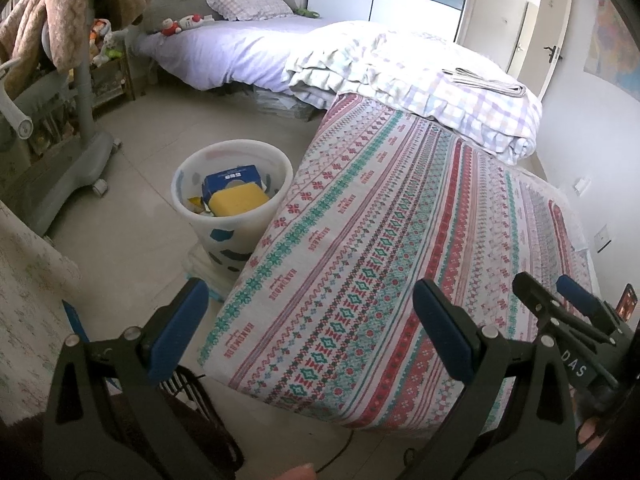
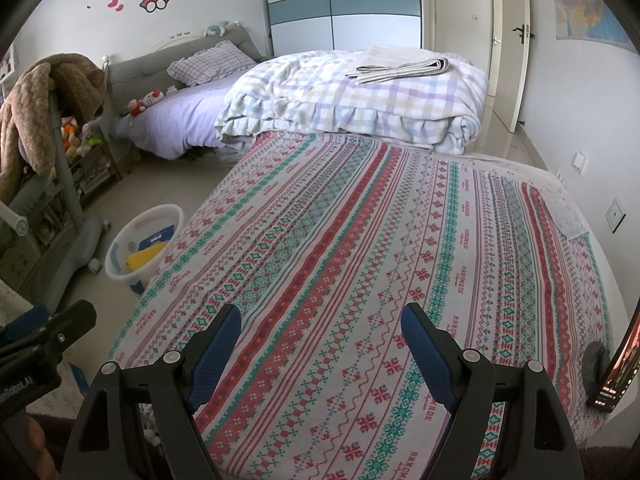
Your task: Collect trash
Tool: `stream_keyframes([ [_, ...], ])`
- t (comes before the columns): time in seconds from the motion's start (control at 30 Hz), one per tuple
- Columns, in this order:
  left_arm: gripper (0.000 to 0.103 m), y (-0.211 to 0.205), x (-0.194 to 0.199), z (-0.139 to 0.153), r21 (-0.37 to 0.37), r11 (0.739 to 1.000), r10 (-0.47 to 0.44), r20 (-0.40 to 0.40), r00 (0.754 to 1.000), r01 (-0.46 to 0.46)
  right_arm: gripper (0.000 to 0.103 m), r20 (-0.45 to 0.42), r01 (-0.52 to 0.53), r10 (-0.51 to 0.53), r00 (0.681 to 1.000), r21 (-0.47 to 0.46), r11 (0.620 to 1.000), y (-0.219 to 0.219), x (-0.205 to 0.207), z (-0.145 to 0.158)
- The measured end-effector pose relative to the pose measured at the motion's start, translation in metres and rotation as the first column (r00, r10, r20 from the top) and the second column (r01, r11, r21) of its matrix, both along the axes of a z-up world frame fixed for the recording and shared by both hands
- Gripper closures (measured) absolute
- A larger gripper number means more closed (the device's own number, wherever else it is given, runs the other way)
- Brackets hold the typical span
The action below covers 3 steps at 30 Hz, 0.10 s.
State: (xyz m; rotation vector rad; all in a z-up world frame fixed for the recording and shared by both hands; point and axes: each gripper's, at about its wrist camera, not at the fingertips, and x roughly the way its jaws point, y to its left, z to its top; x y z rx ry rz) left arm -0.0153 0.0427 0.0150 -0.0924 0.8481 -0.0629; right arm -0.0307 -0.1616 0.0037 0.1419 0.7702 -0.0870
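Observation:
A white trash bin (image 1: 256, 222) stands on the floor beside the patterned bedspread (image 1: 400, 220). It holds a blue box (image 1: 232, 178) and a yellow sponge (image 1: 238, 199). The bin also shows in the right wrist view (image 2: 120, 264) at the left. My left gripper (image 1: 310, 312) is open and empty, held over the bed's near corner, short of the bin. My right gripper (image 2: 322, 332) is open and empty above the bedspread (image 2: 360, 240). The right gripper also shows in the left wrist view (image 1: 556, 292).
A folded plaid quilt (image 2: 360, 108) with a folded newspaper (image 2: 400, 66) on top lies at the bed's far end. A grey wheeled stand (image 1: 76, 160) draped with a brown blanket is left of the bin. A phone (image 2: 616, 376) lies at the right edge.

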Motion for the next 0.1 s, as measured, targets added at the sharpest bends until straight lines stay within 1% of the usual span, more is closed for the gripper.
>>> stream_keyframes([
  [0.1,0.001,-0.0030,0.0013,0.0023,0.009,1.000,-0.002,0.002,1.000,0.002,0.019,-0.003,0.000,0.000,1.000,0.004,1.000,0.0008,0.0000,-0.0007],
])
